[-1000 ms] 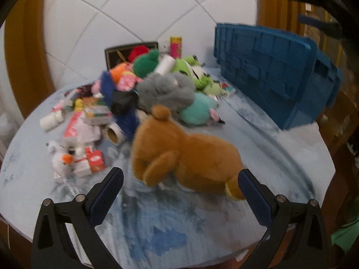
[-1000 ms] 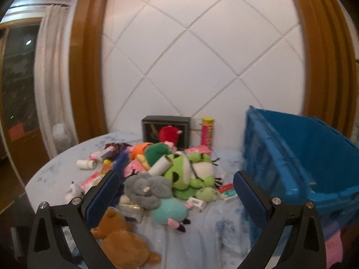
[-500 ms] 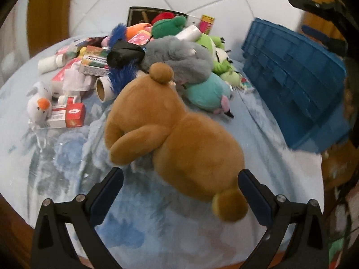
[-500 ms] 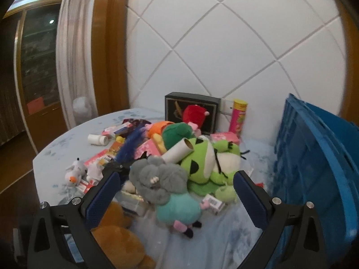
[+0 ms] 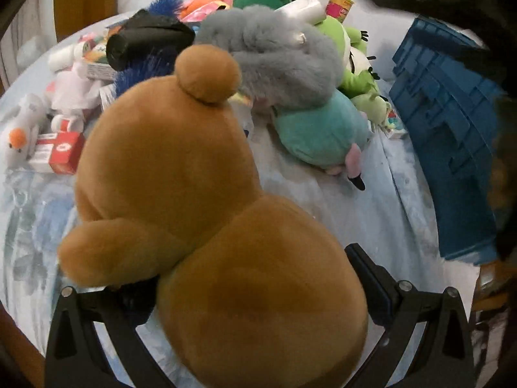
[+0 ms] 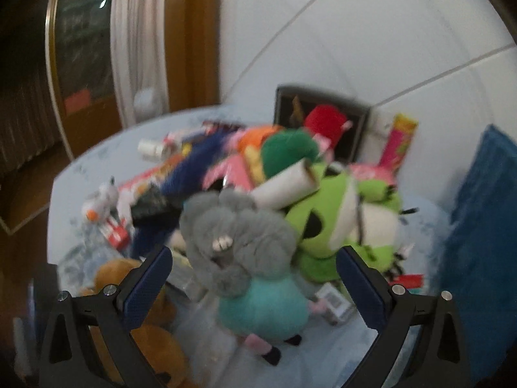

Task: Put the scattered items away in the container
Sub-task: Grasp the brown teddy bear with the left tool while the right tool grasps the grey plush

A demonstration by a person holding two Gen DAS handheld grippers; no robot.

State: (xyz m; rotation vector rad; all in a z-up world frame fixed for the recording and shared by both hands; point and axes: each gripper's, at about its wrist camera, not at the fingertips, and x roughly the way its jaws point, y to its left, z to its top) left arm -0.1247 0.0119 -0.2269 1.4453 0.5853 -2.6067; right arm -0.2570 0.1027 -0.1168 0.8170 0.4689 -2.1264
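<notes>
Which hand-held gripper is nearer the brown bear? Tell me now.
Left. The left hand-held gripper has its fingers on either side of the brown bear. The right hand-held gripper is open, over by the grey plush, with the bear beside its left finger.

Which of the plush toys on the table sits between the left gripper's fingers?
The brown teddy bear, nearest the camera; the grey-and-teal plush and green frog lie farther back in the pile.

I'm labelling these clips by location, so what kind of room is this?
Probably a room in a home, perhaps a dining or living room. A round table with a pale blue cloth stands against a white quilted wall panel framed in wood trim, with a curtain beside it.
</notes>
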